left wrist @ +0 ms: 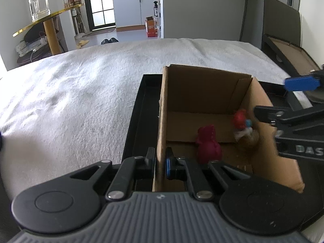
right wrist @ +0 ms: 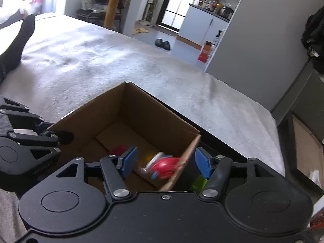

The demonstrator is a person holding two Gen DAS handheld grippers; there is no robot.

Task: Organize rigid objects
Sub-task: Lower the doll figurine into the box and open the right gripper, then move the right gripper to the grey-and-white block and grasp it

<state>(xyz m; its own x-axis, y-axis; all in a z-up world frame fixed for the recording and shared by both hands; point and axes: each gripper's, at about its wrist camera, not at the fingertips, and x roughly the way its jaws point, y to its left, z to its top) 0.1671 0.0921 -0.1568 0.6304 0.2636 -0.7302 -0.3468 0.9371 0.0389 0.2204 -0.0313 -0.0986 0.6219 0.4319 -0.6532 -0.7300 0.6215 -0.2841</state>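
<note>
The left gripper point(left wrist: 160, 160) is closed on the near wall of the cardboard box point(left wrist: 202, 93), one finger inside it and one outside. The right gripper point(right wrist: 166, 162) is wide open above the box's right wall and holds nothing. A red toy point(left wrist: 208, 145) stands on the box floor, and a red ball toy point(right wrist: 164, 167), blurred, is in the box near the right wall. The box stands in a black tray point(left wrist: 141, 109). If the left gripper pulls, the thin wall may bend and the box may tip, so the toys could roll out.
</note>
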